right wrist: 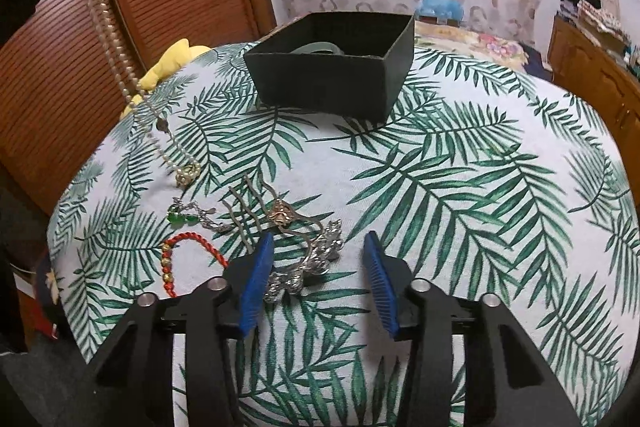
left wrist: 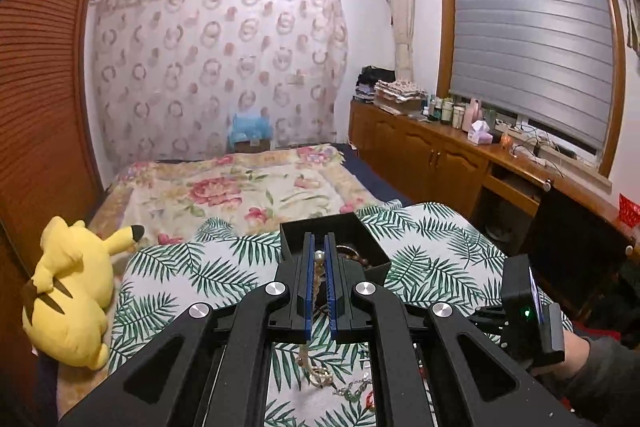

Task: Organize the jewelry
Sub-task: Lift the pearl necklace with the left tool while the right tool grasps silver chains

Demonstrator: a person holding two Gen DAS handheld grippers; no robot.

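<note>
The left wrist view looks nearly level from above the near edge of the leaf-printed cloth surface (left wrist: 440, 239) toward the room's far curtain. The right wrist view tilts down steeply, close over that cloth. Both share the open black square box (left wrist: 362, 227) (right wrist: 332, 83).

The left gripper (left wrist: 319, 247) is clamped on a pearl necklace (left wrist: 319, 269) — the strand hangs down between the blue pads (left wrist: 306, 283) to the leaf-print cloth (left wrist: 224, 267). Just past the fingertips sits an open black box (left wrist: 360, 227) — beads inside. Off to the left lies a yellow plush toy (left wrist: 68, 291).
</note>
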